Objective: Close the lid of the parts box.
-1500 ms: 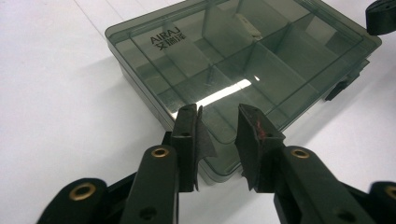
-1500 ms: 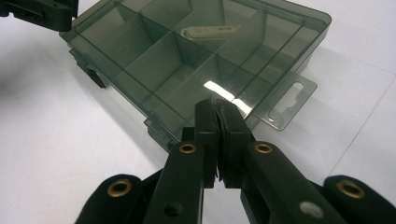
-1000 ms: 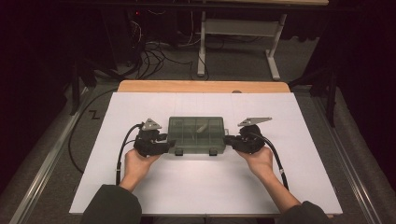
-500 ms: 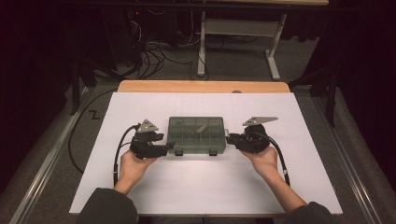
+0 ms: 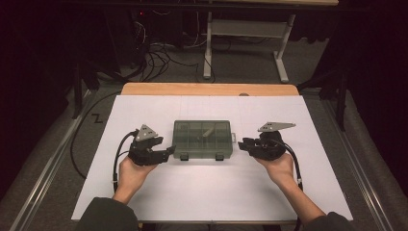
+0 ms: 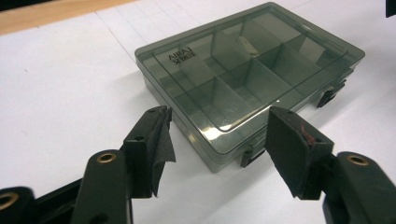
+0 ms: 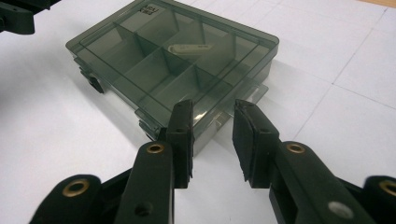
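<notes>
Nearest me, my two forearms come in over the white surface (image 5: 207,192), one hand-held gripper in each hand. The left hand-held gripper (image 5: 166,153) has just been opening and now stands spread wide, with nothing between its pads; in the left gripper view its tips sit just short of the box's near corner, not touching. The right hand-held gripper (image 5: 242,143) has also just been opening and is partly spread, empty, its tips just beside the box's short end, where a small clear tab sticks out.

Between them lies the smoky plastic box (image 5: 202,139), lid down and flat, its two dark latches (image 5: 219,156) on the side facing me. Through the lid I see dividers and one small pale piece (image 7: 189,48) in a far compartment.

I judge the step in hand to be letting go and drawing back. To do it well I would pull both grippers straight outward, level, so no pad snags a corner and skews the box.

Farther off are the wooden edge (image 5: 207,89) and a table frame (image 5: 245,33) on the floor.
</notes>
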Motion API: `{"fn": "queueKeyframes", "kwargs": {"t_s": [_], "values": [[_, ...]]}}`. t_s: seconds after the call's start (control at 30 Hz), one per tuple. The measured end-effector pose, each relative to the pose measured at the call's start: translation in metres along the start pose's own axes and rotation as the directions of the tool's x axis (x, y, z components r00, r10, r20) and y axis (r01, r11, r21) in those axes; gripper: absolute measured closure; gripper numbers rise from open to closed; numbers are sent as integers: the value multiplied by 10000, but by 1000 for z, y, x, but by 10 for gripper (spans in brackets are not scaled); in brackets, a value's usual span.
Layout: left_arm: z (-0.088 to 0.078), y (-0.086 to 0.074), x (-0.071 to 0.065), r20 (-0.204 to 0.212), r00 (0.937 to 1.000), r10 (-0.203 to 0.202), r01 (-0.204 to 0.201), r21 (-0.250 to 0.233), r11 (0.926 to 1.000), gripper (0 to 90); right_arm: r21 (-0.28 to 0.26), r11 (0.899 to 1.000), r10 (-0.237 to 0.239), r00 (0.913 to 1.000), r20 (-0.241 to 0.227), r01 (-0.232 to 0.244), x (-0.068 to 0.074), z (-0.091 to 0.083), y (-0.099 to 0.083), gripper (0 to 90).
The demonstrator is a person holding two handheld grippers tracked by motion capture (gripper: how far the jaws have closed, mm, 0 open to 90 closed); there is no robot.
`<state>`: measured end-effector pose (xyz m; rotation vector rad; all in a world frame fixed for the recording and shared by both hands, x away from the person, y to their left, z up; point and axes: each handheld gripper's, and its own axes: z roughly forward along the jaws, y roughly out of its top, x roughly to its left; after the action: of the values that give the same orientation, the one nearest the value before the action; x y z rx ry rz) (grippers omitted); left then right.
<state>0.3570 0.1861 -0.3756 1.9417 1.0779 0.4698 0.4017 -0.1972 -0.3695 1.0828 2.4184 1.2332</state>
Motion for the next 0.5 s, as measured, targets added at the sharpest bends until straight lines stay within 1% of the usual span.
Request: {"fn": "queueKeyframes", "kwargs": {"t_s": [0.13,0.27,0.37,0.5], "values": [[-4,-2,0,130,9999,-103,106,-189,9998,412,-96,9999,-61,10000,68,61,-1,-5,-4,689],[-7,-5,0,174,9998,-53,58,-322,9995,411,-158,9998,-104,9999,107,106,-1,-9,-8,675],[-9,-7,1,241,9996,-121,131,-429,9990,409,-174,9997,-155,9997,175,158,-1,-12,-11,670],[-11,-10,1,305,9994,-185,201,-532,9984,406,-210,9997,-80,9998,206,85,-2,-16,-15,660]]}}
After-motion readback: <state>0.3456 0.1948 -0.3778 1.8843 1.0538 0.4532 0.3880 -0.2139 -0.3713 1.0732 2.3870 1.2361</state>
